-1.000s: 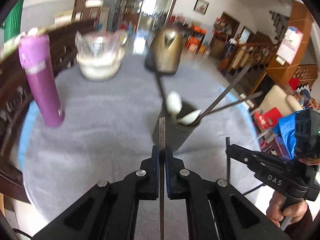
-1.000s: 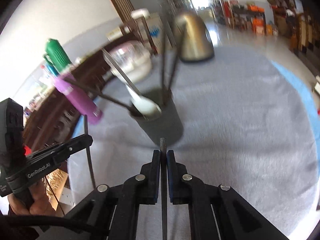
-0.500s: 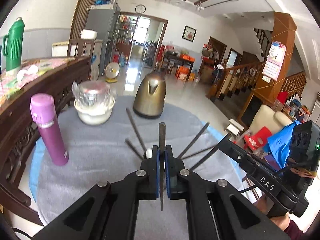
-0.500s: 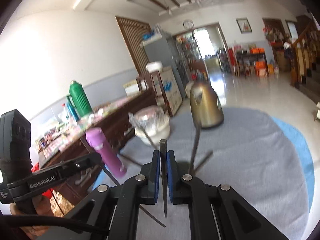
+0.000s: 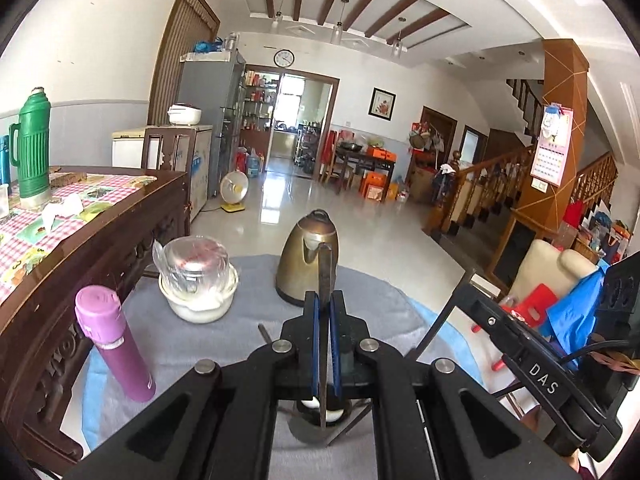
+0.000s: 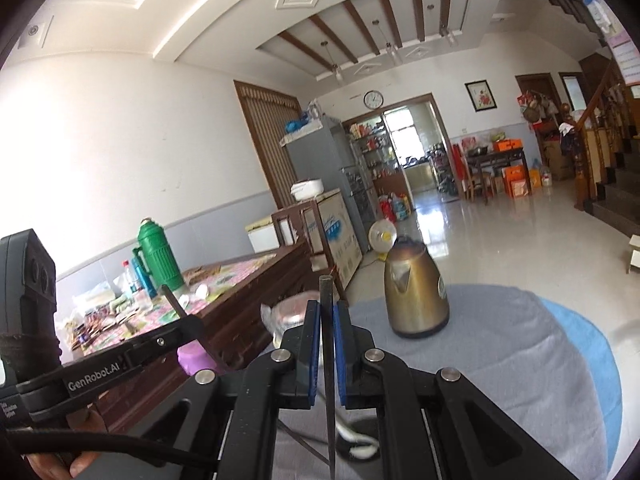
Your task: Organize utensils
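My left gripper [image 5: 324, 300] is shut on a dark chopstick [image 5: 327, 276] held upright. Its lower tip hangs over the grey utensil cup [image 5: 316, 430], which holds white spoons [image 5: 332, 414] and other chopsticks. My right gripper [image 6: 327, 312] is shut on another dark chopstick [image 6: 326, 292], also upright, with the cup [image 6: 360, 446] and a white spoon [image 6: 356, 442] below it. Each gripper shows in the other's view: the right one [image 5: 466, 294] and the left one [image 6: 188, 322].
A round table with a grey cloth [image 5: 208, 348] carries a purple bottle [image 5: 114, 344], a covered white bowl [image 5: 198, 284] and a brass kettle [image 5: 308, 264]. A dark wooden sideboard [image 5: 100, 240] stands to the left with a green thermos [image 5: 32, 156].
Both grippers have tilted up and pulled back, so the cup has dropped to the bottom of both views. Both keep hold of their chopsticks.
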`<state>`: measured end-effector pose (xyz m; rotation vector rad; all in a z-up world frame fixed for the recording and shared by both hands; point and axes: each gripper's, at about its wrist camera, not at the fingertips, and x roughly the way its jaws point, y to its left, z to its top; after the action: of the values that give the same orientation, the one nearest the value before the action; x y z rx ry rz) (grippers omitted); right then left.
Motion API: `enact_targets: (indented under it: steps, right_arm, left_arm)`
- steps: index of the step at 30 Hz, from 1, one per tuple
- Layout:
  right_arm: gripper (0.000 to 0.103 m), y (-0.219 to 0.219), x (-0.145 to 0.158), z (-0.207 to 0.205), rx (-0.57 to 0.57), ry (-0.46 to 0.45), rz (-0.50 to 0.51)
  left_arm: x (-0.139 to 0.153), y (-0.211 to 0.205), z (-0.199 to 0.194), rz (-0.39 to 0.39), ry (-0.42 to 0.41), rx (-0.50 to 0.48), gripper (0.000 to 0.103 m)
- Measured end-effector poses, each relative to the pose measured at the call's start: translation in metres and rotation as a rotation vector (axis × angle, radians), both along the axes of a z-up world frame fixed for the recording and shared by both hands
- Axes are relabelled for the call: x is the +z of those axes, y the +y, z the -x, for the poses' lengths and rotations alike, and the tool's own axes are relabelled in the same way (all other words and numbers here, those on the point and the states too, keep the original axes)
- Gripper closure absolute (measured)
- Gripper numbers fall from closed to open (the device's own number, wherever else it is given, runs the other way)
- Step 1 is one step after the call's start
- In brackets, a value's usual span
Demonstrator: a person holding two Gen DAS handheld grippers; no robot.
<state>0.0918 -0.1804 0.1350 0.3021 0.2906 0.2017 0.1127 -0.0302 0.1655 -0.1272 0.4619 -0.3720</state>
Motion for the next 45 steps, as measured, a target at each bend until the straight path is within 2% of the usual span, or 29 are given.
enact_targets:
  steps: [8,15,24,31,33,34,35,37,39,42,45]
  right_arm:
    - [0.096,-0.005,0.01,-0.019,-0.074,-0.038,0.017]
    - [0.096,-0.001,-0.011,-0.03,-0.112,-0.012,0.068]
    - [0.096,0.008,-0.037,-0.03,-0.101,0.045,0.119]
    - [0.096,0.014,-0.055,-0.028,-0.071,0.102,0.14]
    - [0.094,0.008,-0.057,-0.023,-0.057,0.12,0.104]
    - [0.094,0.004,-0.058,-0.019,-0.056,0.118,0.092]
    - [0.094,-0.001,-0.057,-0.014,-0.057,0.11,0.073]
    - [0.094,-0.014,-0.052,-0.001,-0.056,0.093,0.029]
    - [0.094,-0.026,-0.047,0.013,-0.072,0.063,0.006]
    - [0.094,-0.041,-0.043,0.027,-0.093,0.039,0.006]
    - [0.093,-0.07,-0.053,0.037,-0.16,0.073,-0.005]
  left_arm:
    - [-0.011,-0.008,-0.022,0.006,0.009,0.042,0.098]
    - [-0.034,-0.015,-0.032,-0.014,0.055,0.055,0.098]
    - [-0.065,-0.019,-0.034,-0.014,0.147,0.032,0.098]
    - [-0.072,-0.021,-0.025,-0.049,0.173,0.006,0.098]
    - [-0.071,-0.02,-0.015,-0.07,0.163,0.006,0.092]
    - [-0.07,-0.018,-0.011,-0.076,0.155,0.003,0.082]
    - [-0.067,-0.016,-0.003,-0.086,0.136,0.006,0.068]
    - [-0.064,-0.012,0.008,-0.105,0.099,0.022,0.053]
    - [-0.063,-0.007,0.021,-0.135,0.062,0.044,0.053]
    - [-0.062,-0.002,0.037,-0.139,0.043,0.043,0.053]
    - [-0.068,0.0,0.057,-0.169,0.014,0.035,0.049]
